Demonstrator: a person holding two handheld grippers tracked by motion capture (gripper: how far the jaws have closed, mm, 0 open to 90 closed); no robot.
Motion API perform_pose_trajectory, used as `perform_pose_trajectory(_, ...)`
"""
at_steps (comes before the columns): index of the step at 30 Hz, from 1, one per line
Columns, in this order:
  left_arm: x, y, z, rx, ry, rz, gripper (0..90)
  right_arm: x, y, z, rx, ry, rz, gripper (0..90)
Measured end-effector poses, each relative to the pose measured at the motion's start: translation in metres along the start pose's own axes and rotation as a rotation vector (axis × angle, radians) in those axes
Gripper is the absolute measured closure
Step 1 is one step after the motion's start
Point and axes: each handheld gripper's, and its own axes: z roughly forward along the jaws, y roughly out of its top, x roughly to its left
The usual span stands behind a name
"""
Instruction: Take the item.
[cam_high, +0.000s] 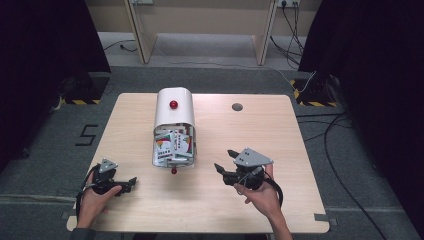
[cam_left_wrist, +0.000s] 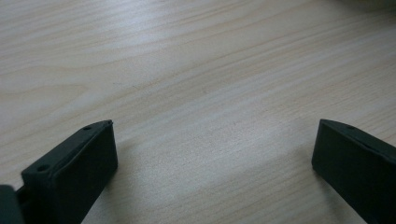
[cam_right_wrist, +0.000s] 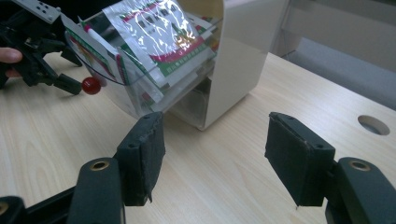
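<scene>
While both grippers sit low over the wooden table (cam_high: 280, 150), a white box (cam_high: 173, 112) stands at the middle of the tabletop, toward the far side. Its clear drawer (cam_high: 172, 150) is tipped out toward the person and packed with sachets (cam_high: 172, 142). The sachets are printed in white, red and green; in the right gripper view the topmost one (cam_right_wrist: 156, 32) carries rows of red characters, too small and glossy to read. A red knob (cam_high: 173, 104) sits on the box top, and a second red knob (cam_high: 174, 171) sits at the drawer's near edge.

The right gripper (cam_high: 224, 160) is right of the drawer, near it but apart, jaws spread with nothing between them. The left gripper (cam_high: 131, 182) rests near the table's front left corner, jaws wide apart over bare wood. A "5" (cam_high: 87, 135) is marked on the floor left of the table. A round hole (cam_high: 237, 107) pierces the tabletop to the right of the box.
</scene>
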Motion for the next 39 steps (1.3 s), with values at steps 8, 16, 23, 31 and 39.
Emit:
perform_pose_trajectory(8, 0.0, 0.0, 0.0, 0.0, 0.002, -0.002, 0.0, 0.004, 0.006, -0.001, -0.018, 0.023, -0.01, 40.1)
perform_pose_trajectory(16, 0.0, 0.0, 0.0, 0.0, 0.002, -0.002, 0.0, 0.01, 0.013, -0.001, -0.039, 0.054, -0.028, 42.7)
perform_pose_trajectory(23, 0.0, 0.0, 0.0, 0.0, 0.002, -0.002, 0.0, 0.014, 0.018, 0.002, -0.058, 0.095, -0.042, 47.2)
perform_pose_trajectory(31, 0.0, 0.0, 0.0, 0.0, 0.002, -0.002, 0.0, 0.025, 0.03, 0.007, -0.07, 0.136, -0.096, 52.8)
perform_pose_trajectory(39, 0.0, 0.0, 0.0, -0.002, 0.002, -0.004, 0.0, 0.036, 0.04, 0.016, -0.075, 0.17, -0.144, 58.2)
